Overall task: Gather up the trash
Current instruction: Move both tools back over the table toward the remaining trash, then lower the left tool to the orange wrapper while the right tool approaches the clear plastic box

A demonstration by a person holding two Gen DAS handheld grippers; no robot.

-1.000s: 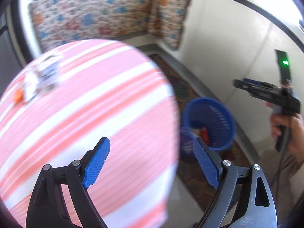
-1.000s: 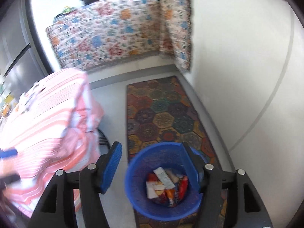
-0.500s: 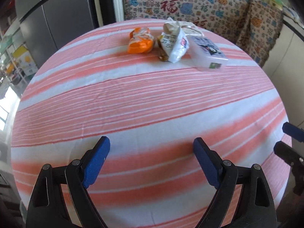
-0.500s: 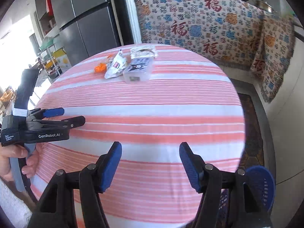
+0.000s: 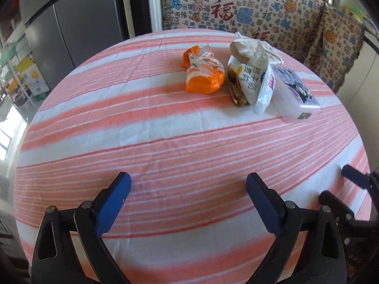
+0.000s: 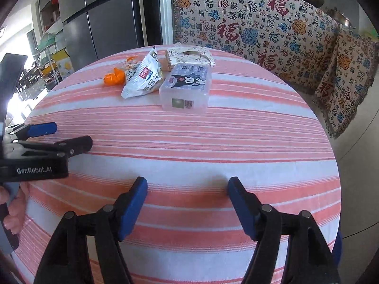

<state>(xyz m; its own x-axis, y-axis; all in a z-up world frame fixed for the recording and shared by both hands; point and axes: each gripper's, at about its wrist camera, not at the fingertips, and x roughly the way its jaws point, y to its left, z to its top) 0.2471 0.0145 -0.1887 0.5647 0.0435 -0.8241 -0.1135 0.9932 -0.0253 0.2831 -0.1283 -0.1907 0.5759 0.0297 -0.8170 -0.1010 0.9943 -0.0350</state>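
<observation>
One readable label: "GenRobot.AI" on left gripper (image 6: 42,133).

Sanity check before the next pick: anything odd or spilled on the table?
Nothing spilled. The leftover trash sits bunched at the table's far side: a crumpled orange wrapper, a torn-open white snack bag leaning against a clear lidded box, and a beige printed packet behind them. Both tools are open, holding nothing.

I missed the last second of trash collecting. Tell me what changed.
Both hand-held grippers, left and right, swung from the blue bin to the striped table, empty, jaws just opening wider. The orange wrapper, white snack bag and plastic box stayed put.
</observation>
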